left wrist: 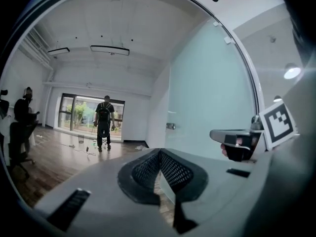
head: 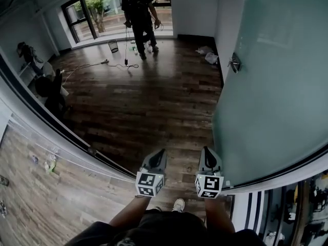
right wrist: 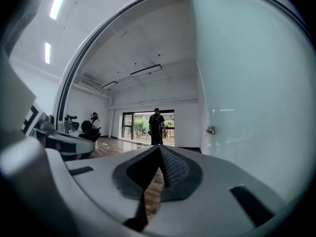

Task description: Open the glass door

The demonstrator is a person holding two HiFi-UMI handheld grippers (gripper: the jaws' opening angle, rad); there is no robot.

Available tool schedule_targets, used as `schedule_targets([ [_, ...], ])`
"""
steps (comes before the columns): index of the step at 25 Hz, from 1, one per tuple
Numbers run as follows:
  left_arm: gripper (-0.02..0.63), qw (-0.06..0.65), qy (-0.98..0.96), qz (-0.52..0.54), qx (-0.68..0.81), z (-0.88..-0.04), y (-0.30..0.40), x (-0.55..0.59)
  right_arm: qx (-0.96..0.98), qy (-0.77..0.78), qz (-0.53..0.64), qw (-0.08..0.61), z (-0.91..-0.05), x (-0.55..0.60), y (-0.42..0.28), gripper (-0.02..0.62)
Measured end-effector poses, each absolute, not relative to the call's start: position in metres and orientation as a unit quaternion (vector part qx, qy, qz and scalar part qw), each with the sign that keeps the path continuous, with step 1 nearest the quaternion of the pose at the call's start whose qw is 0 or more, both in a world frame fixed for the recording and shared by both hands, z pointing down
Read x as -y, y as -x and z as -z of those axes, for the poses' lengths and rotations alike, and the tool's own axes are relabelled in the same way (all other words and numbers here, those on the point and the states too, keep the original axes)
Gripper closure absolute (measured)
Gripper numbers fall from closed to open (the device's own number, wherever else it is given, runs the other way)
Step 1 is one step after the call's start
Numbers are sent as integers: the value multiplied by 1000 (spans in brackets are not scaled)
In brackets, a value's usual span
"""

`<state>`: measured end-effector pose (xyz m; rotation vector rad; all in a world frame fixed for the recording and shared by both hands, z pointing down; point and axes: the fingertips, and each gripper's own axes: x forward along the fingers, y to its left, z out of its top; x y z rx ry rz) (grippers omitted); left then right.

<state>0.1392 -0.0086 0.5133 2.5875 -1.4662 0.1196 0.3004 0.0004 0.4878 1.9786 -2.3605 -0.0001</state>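
The frosted glass door (head: 271,86) stands swung open on my right, its metal handle (head: 234,63) on the far edge. The same door (left wrist: 207,102) fills the right of the left gripper view, and the door (right wrist: 252,93) also takes up the right of the right gripper view. My left gripper (head: 160,154) and right gripper (head: 207,152) are side by side in the doorway, pointing into the room. Both are shut and empty, clear of the door. The right gripper (left wrist: 217,134) shows beside the left one in the left gripper view.
A person (head: 139,14) with a backpack stands far ahead by the windows (head: 102,9). Cables (head: 97,64) and small items lie on the dark wood floor (head: 148,106). A dark chair and equipment (head: 48,88) stand at the left wall. The sliding track (head: 66,137) crosses at left.
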Motion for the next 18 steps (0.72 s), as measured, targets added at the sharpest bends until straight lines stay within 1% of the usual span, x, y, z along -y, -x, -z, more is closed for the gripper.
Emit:
schedule_targets([
  [6,600,69,-875,-34,478,-512,-110,-25,766,-640,26,55,-496,-43,-260,578],
  [12,600,68,-880,-34,468,-518,-69,-67,767,-637,47,58,-491,-89,-206,578],
  [18,600,65,-884,-29,463,-528,-41,-99,765,-639,53,60,-495,-122,-173,578],
])
